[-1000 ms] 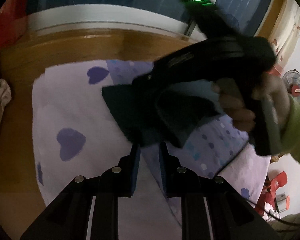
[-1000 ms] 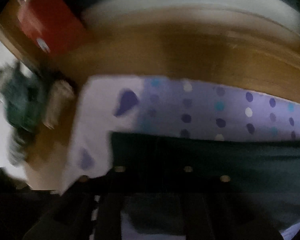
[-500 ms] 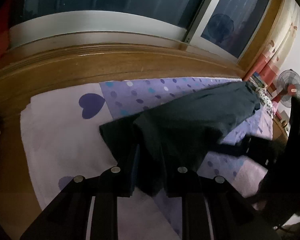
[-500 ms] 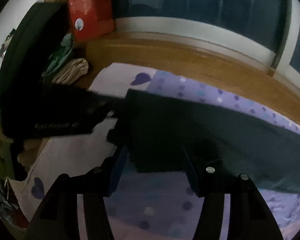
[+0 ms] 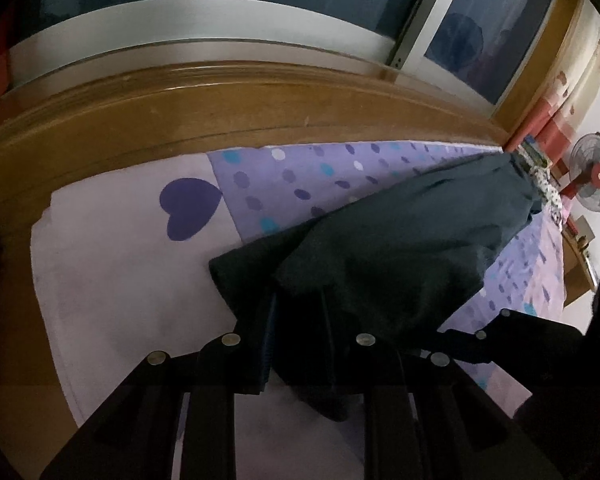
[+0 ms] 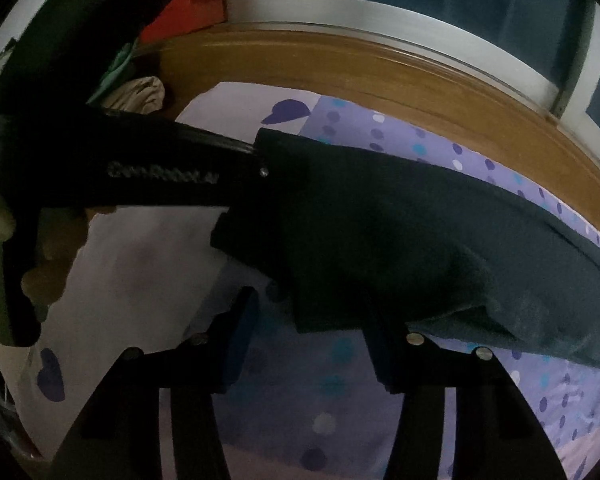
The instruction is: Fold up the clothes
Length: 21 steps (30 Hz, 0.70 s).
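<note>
**sockdrawer:** How does that dark blue-green soft cloth garment point(image 5: 400, 248) handle with tongs? And where is it sitting right now?

**me:** It's on the lilac bedsheet with dots and hearts point(image 5: 112, 280). It runs from the near left, where I've got it, out to the far right along the brown wooden bed frame point(image 5: 220, 112). My end is lifted off the sheet and the rest trails flat.

It's dead limp and looks light. It sags wherever it isn't held, so no stiffness to count on. The weave looks matte, so I'd guess the pads bite fine and nothing slips.

**sockdrawer:** What are the tongs doing?

**me:** My left gripper point(image 5: 300, 312) looks clamped on a bunched corner. The cloth spills over one finger and hides it, so I'm partly going on the right camera, where its tip is buried in that corner. My right gripper point(image 6: 310, 312) is wide open with nothing in it. The near hanging edge of the garment sits right at its tips, draped over one finger.

**sockdrawer:** Where would you take hold?

**me:** On the edge or a corner, never mid-panel, or it just tents up. I'd pinch every layer at the hem, well apart from the left hold, so the edge between them pulls straight.
</note>
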### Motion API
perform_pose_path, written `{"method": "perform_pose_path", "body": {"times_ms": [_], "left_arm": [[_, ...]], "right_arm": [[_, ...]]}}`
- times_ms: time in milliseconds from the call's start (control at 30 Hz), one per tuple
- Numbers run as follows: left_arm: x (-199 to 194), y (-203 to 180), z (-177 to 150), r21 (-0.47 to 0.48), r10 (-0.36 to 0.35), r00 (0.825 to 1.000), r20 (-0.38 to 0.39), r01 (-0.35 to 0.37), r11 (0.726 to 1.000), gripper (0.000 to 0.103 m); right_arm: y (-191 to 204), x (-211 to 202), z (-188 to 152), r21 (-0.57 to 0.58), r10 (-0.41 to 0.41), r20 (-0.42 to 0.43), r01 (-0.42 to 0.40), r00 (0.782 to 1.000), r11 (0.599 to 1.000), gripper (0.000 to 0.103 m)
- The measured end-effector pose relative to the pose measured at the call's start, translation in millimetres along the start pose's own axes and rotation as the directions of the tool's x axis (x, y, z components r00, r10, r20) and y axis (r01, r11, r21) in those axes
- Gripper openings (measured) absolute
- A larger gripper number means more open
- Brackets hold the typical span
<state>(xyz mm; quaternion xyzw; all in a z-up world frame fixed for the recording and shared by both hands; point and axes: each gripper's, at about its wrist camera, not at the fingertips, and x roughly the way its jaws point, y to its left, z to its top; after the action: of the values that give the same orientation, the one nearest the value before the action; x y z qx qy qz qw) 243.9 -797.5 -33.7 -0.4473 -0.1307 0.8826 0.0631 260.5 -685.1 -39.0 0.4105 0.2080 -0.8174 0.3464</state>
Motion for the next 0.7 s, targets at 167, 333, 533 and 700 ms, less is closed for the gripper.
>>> {"method": "perform_pose_path", "body": {"times_ms": [167, 333, 533, 700], "left_arm": [[4, 0, 2, -0.011, -0.017, 1.0, 0.007, 0.017, 1.0, 0.027], [8, 1, 5, -0.03, -0.017, 1.0, 0.013, 0.017, 0.999, 0.027], [10, 0, 6, -0.04, -0.013, 0.999, 0.029, 0.014, 0.999, 0.027], [8, -4, 10, -0.041, 0.012, 0.999, 0.032, -0.01, 0.999, 0.005]], "right_arm": [[-4, -2, -2, 0.038, -0.009, 0.005, 0.009, 1.0, 0.999, 0.051], [-9, 0, -1, 0.06, -0.006, 0.008, 0.005, 1.0, 0.998, 0.048], [-16, -1, -2, 0.05, -0.005, 0.01, 0.004, 1.0, 0.999, 0.034], [-27, -13, 5, 0.109, 0.032, 0.028, -0.035, 0.999, 0.993, 0.008]]}}
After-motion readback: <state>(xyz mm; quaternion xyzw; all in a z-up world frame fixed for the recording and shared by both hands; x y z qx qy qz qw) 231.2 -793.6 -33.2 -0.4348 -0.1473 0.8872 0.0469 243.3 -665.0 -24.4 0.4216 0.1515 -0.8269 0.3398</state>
